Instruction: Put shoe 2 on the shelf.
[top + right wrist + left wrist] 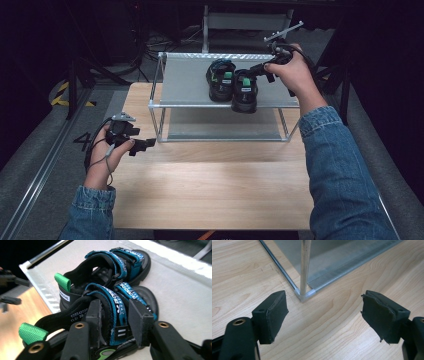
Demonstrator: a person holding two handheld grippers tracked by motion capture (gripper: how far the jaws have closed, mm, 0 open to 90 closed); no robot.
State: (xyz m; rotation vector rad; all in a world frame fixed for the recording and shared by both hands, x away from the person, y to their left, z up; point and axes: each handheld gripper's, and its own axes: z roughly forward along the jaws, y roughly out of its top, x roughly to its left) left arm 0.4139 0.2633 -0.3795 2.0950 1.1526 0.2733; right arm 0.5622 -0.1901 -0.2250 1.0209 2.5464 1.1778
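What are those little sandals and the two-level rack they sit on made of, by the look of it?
The sandals: probably woven fabric straps, blue with printed lettering, on black rubbery or foam soles, matte, with green webbing heel loops. The rack: shiny metal tubes, likely steel or aluminium, joined by pale corner pieces; its grey shelves look like stretched cloth or a thin sheet, hard to tell.

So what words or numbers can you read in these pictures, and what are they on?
"4": black figure on the grey floor left of the wooden table.
"10554203?", then "(1.0) 2…": small white print on the near black-and-blue strapped sandal; the last characters are hidden.
Bold white brand lettering on that sandal's blue straps: too skewed to read surely.
White heel label on the far black-and-blue sandal: too blurred.
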